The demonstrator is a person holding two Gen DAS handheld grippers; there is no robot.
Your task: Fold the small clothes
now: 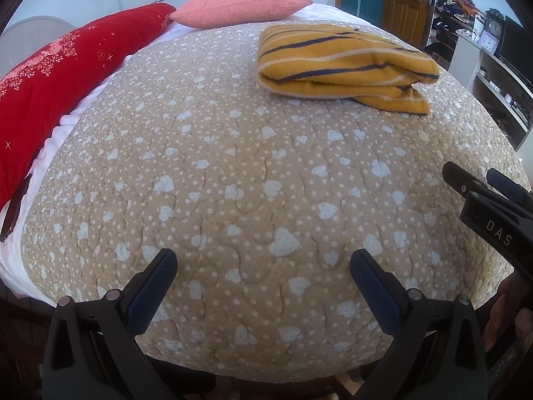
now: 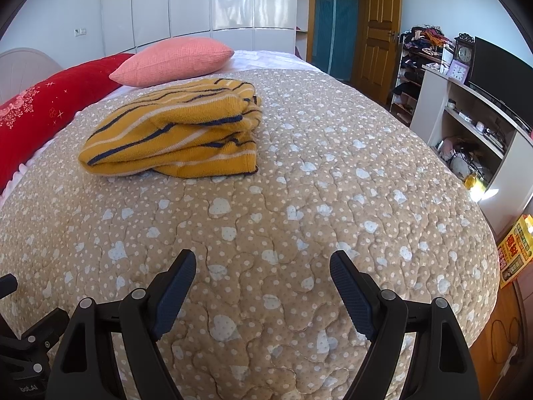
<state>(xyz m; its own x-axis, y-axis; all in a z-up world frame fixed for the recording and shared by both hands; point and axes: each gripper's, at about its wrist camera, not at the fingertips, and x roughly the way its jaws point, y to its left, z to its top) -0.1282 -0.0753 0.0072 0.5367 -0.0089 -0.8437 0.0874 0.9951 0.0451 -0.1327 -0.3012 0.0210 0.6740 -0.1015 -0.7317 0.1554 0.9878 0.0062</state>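
A yellow knitted garment with dark and white stripes lies folded in a thick bundle on the beige heart-patterned bedspread. It also shows in the right wrist view, left of centre. My left gripper is open and empty, held over the near part of the bed, well short of the garment. My right gripper is open and empty too, also over the near bedspread. The right gripper shows at the right edge of the left wrist view.
A red bolster and a pink pillow lie at the head of the bed. White shelves with clocks, a monitor and clutter stand to the right. A wooden door is behind.
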